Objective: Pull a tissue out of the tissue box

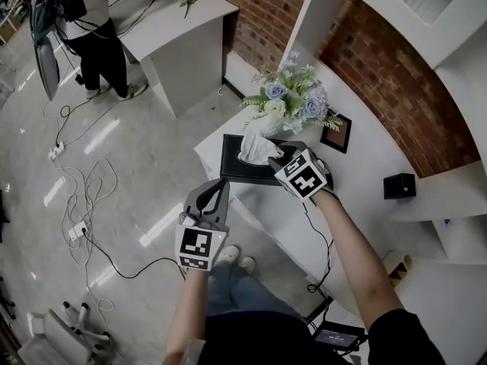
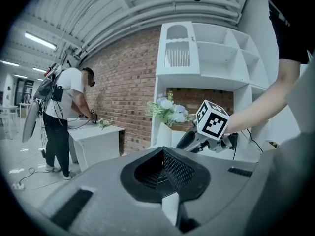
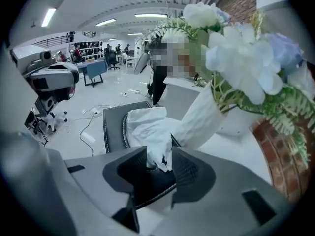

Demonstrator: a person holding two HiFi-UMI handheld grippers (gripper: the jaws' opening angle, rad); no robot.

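A black tissue box (image 1: 237, 167) lies at the near end of the white counter (image 1: 365, 166). A crumpled white tissue (image 1: 257, 149) sticks up out of its slot. My right gripper (image 1: 283, 157) reaches down onto the box from the right. In the right gripper view the tissue (image 3: 147, 127) hangs between the jaws of this gripper (image 3: 159, 155), which stand apart around its lower part; I see no firm pinch. My left gripper (image 1: 222, 185) hovers off the counter's edge over the floor, left of the box. Its jaws (image 2: 163, 151) look shut with nothing between them.
A white vase of pale blue and white flowers (image 1: 293, 101) stands just behind the box. A small dark picture frame (image 1: 336, 131) and a black cube (image 1: 399, 185) sit further along the counter. Cables (image 1: 84, 196) trail over the floor. A person (image 1: 91, 29) stands by a white desk (image 1: 179, 33).
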